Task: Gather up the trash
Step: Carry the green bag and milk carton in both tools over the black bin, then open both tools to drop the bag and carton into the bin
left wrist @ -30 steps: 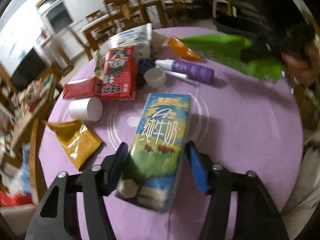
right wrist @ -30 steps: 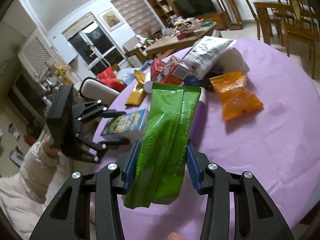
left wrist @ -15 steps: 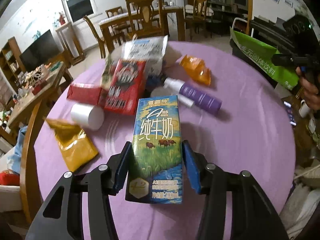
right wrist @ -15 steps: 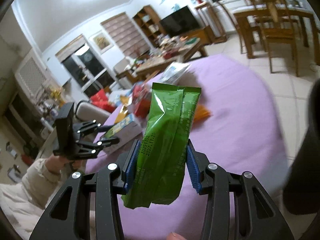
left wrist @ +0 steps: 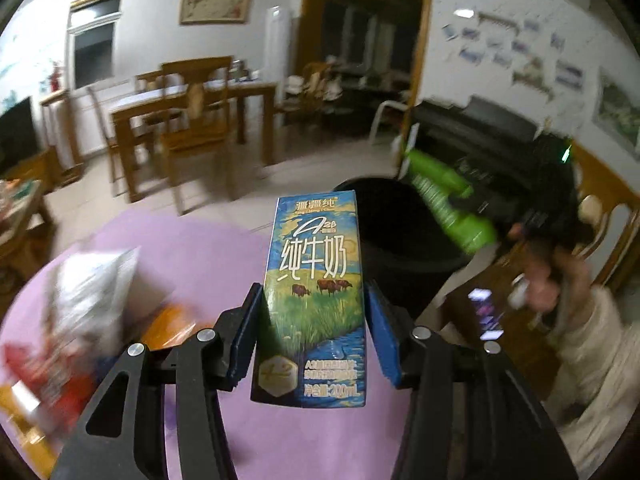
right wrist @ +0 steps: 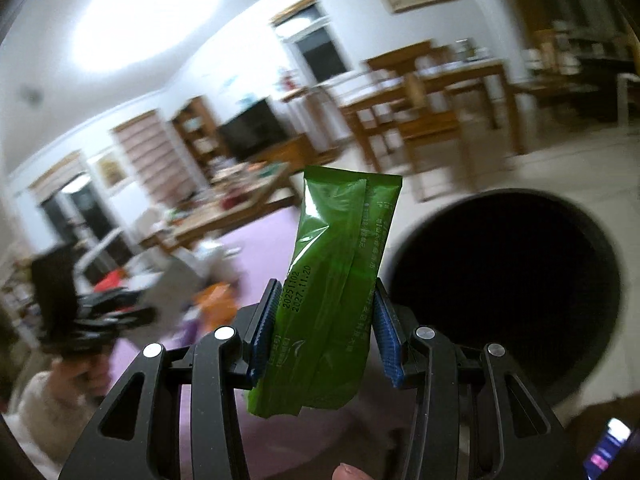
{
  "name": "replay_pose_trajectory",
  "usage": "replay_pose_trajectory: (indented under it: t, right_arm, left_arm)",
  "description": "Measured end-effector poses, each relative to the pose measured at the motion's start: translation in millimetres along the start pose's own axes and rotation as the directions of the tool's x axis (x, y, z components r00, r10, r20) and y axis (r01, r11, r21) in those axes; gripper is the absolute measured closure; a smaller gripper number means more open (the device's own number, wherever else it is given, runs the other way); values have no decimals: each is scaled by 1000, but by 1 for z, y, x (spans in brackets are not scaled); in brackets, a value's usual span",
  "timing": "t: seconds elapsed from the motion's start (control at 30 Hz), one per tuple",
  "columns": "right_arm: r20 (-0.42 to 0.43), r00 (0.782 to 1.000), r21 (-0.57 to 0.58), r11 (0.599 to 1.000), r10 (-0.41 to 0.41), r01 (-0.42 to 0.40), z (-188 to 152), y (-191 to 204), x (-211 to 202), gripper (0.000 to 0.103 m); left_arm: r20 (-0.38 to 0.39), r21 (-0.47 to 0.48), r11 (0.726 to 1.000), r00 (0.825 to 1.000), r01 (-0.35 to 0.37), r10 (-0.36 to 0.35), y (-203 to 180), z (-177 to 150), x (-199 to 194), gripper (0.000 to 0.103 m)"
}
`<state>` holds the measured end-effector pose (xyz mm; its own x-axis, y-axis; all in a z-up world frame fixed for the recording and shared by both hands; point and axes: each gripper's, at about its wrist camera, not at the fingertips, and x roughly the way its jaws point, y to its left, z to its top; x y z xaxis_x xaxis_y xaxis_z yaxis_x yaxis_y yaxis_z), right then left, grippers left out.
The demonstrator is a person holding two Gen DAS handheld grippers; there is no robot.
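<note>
Left hand-held gripper (left wrist: 312, 336) pinches the milk carton (left wrist: 314, 300) upright by its lower sides — its jaws have just been closing on it — so the box clears the purple worktop (left wrist: 192, 256). Right hand-held gripper (right wrist: 324, 330) clamps the green wrapper (right wrist: 340, 280) near its bottom end, top free. Both point toward the black bin (right wrist: 516, 296), likely so each piece can drop straight in.

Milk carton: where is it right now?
In the left wrist view, the milk carton stands upright, clamped in the left tool, above the purple table, before the black bin.
</note>
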<state>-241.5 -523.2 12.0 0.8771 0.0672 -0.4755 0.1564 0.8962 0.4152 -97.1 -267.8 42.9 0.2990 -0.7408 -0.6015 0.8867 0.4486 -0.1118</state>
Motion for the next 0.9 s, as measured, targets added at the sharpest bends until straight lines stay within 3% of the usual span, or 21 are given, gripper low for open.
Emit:
replay_pose_trajectory:
  t: [0.13,0.33,0.5,0.77,0.83,0.87,0.9]
  right_arm:
    - [0,994,84,991,-108,107,-8,-42,-5,58]
    - [-4,986,153,974,-168,167,-27,-84,-9,58]
    - [-6,983,174,968,-185,183,-39,-101,-8,58]
    - [-28,986,168,972,-165,167,-46,-103,5,58]
    - [-33,988,167,974,-150,154,-37,-103,15,55]
    - [-30,989,169,975,-144,147,-40,-103,13,43]
    - [-18,990,172,975,-141,142,-39,-103,10,33]
  left_arm:
    - [2,-15,992,992,129,-129,-38,34,54,53]
    - [-46,-50,976,976,210,-212,-67,51,126,53]
    - [-86,-104,977,976,189,-198,-70,52,172,53]
    - [-122,-85,982,977,167,-176,-80,47,178,52]
    - [-131,-83,985,978,150,-160,-81,45,178,48]
    - [-140,-82,989,981,127,-137,-81,44,180,44]
    - [-141,-84,990,982,117,-128,-80,44,179,33]
